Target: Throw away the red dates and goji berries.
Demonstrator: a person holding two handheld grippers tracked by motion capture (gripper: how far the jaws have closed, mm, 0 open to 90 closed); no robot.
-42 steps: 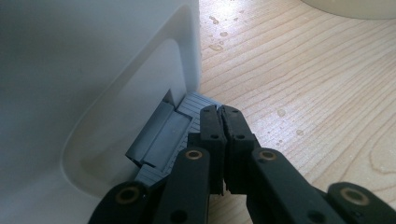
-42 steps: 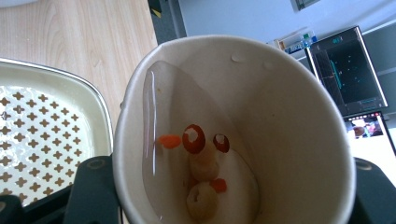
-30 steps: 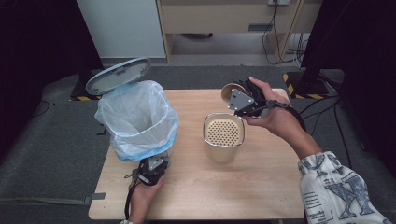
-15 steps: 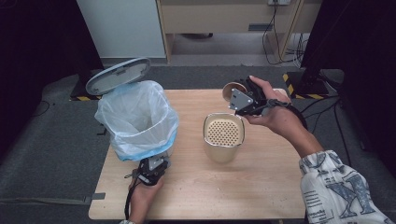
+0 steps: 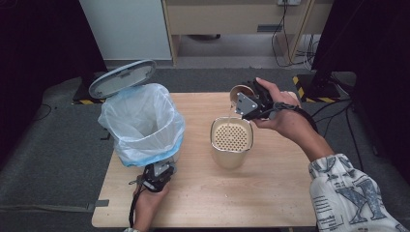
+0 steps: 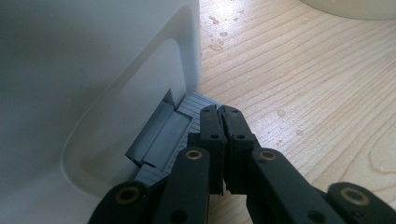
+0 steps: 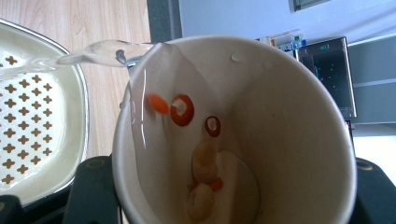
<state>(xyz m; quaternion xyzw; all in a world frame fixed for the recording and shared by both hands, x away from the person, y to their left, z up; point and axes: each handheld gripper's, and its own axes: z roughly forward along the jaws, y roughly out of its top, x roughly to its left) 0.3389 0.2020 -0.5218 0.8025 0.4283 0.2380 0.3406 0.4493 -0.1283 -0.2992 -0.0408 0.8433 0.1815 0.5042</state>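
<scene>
- Tilted white paper cup (image 7: 243,135) — gripped by the right gripper (image 5: 249,102) — pours clear liquid into the cream perforated strainer container (image 5: 231,141) mid-table.
- Left gripper (image 6: 222,135), jaws closed and empty, presses the grey pedal (image 6: 161,140) of the bag-lined white bin (image 5: 142,123), lid raised.

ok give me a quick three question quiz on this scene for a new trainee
1. True or false: the bin has its lid open.
2. What does the right gripper hold? A) spoon B) paper cup C) sponge
3. Fill in: water from the cup pours into the ___ container.

Key: 1 true. 2 B. 3 perforated; the left gripper is shut, pressing the bin's pedal.
</scene>
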